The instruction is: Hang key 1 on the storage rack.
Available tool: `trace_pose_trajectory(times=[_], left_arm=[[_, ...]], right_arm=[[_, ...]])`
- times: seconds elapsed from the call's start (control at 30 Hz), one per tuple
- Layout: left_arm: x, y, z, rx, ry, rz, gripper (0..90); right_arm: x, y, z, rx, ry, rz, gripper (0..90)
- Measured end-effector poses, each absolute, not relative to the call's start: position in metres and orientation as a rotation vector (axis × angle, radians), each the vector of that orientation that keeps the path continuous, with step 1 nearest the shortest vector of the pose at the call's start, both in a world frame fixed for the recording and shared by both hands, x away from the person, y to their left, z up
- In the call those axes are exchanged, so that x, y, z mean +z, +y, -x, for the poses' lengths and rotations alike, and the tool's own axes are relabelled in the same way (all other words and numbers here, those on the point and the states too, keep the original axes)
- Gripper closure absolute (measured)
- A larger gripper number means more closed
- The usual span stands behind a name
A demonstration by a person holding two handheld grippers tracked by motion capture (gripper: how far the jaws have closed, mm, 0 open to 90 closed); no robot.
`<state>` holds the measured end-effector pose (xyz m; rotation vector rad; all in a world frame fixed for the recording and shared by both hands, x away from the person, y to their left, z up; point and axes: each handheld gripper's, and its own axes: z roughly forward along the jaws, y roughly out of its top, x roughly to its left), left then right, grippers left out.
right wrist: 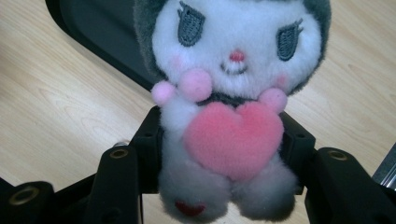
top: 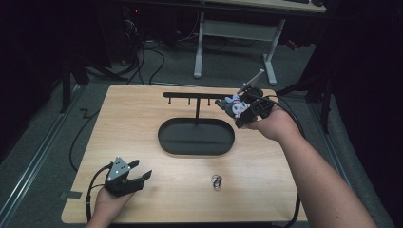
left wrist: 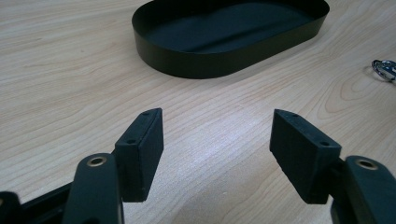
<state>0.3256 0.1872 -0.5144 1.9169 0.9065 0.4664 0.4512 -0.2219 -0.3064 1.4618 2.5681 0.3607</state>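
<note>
My right gripper point(top: 237, 110) is shut on a small plush toy point(right wrist: 229, 93), white-faced with a dark hood, grey stitched eyes and a pink heart on its chest. In the high view the plush toy point(top: 234, 105) hangs in the air by the right end of a black hook rack point(top: 197, 96), above the table's far right. The rack's post rises from a black oval tray point(top: 196, 137), whose wall point(left wrist: 196, 60) also faces my left gripper. My left gripper point(top: 141, 172) rests open near the table's front left; its jaws point(left wrist: 217, 149) stand wide apart over bare wood.
A small metal key ring point(top: 216, 181) lies on the wooden table point(top: 142, 123) in front of the tray, and the ring point(left wrist: 385, 69) sits at the right edge of the left gripper view. Another desk's legs point(top: 198, 45) stand on the floor beyond.
</note>
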Motion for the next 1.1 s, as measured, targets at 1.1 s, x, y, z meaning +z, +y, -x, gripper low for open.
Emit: trace_pose_trajectory(times=[1.1], left_arm=[[-0.516,0.185,-0.326,0.465,0.894,-1.942,36.1]], right_arm=[[-0.349,-0.257,-0.450,0.406,2.508,-1.561,47.2]])
